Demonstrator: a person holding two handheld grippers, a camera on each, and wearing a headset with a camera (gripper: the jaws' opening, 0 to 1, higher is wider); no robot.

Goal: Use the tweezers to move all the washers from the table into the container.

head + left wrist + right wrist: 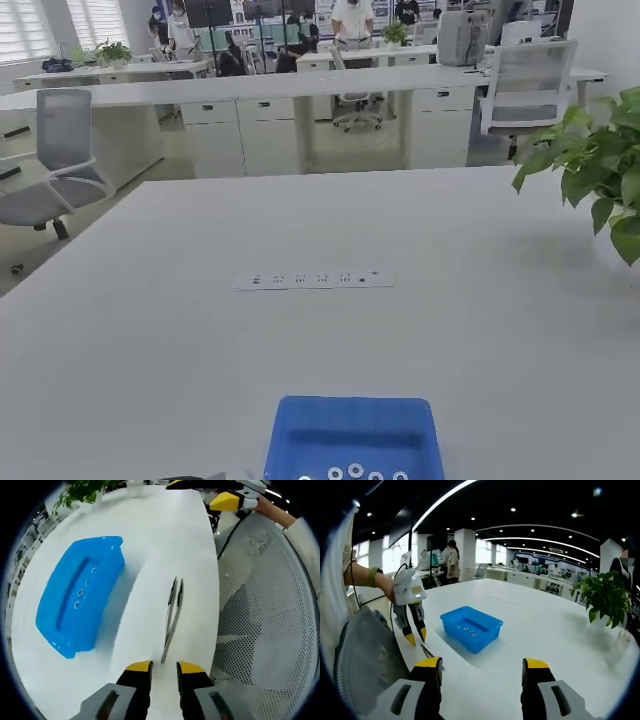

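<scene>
Left gripper (pixel 165 669): fingers (pixel 139 668) a small gap apart, holding nothing, tips just short of one end of the tweezers (pixel 172 615). Tweezers lie flat on the desk (pixel 150 540) by its near edge. Right gripper (pixel 481 663): fingers wide open, empty. Blue container (pixel 60 635) sits beside the tweezers, further in, several washers (pixel 80 592) inside. Power strip (pixel 315 281) mid-desk; plant (pixel 600 170) at right edge.

White table (pixel 150 330) w/ blue container (pixel 352 440), tweezers (pixel 172 612), pwr strip (pixel 315 280).
</scene>
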